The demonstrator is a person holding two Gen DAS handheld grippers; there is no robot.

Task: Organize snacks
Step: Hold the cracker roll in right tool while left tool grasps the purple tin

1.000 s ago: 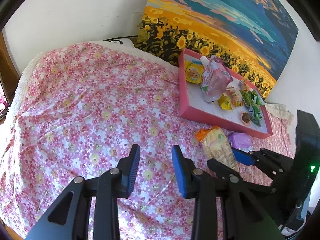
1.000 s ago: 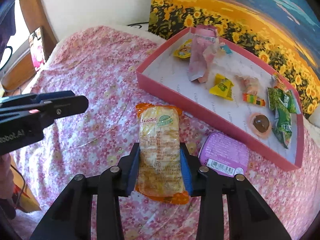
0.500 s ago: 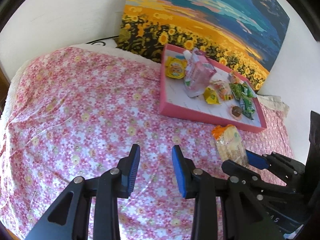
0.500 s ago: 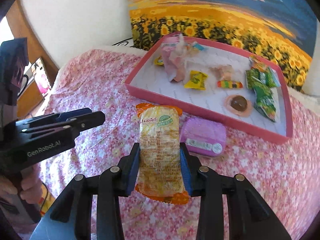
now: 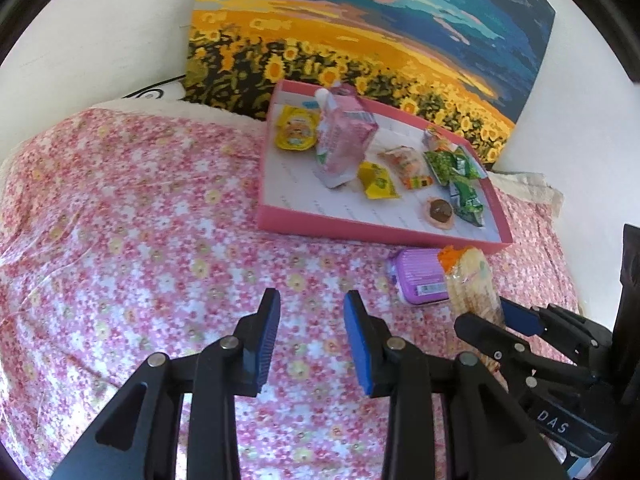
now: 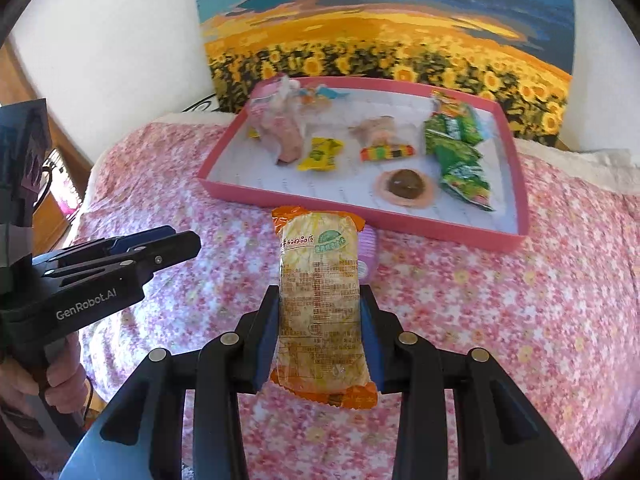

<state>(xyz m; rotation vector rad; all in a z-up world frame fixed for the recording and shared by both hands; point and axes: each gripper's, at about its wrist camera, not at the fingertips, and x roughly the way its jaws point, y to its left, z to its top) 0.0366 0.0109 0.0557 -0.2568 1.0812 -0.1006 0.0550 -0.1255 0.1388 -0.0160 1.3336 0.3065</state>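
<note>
My right gripper (image 6: 320, 312) is shut on an orange-edged bread packet (image 6: 320, 288) and holds it above the flowered cloth, just in front of the pink tray (image 6: 360, 216). The packet also shows in the left wrist view (image 5: 472, 284), held by the right gripper (image 5: 500, 320). A purple packet (image 5: 420, 280) lies on the cloth before the tray (image 5: 360, 228), mostly hidden behind the bread in the right wrist view (image 6: 370, 248). The tray holds several snacks: a pink pouch (image 5: 344, 140), yellow packets, green packets (image 6: 456, 148), a brown jelly cup (image 6: 404, 184). My left gripper (image 5: 312, 332) is open and empty over the cloth.
A pink flowered cloth (image 5: 140, 220) covers the surface. A sunflower painting (image 6: 380, 20) leans on the white wall behind the tray. Wooden furniture (image 6: 52, 208) stands at the left edge. The left gripper (image 6: 120, 256) shows to the left of the bread.
My right gripper has lifted the bread packet and carried it toward the tray's front edge. The left gripper has drawn back and turned right, still open.
</note>
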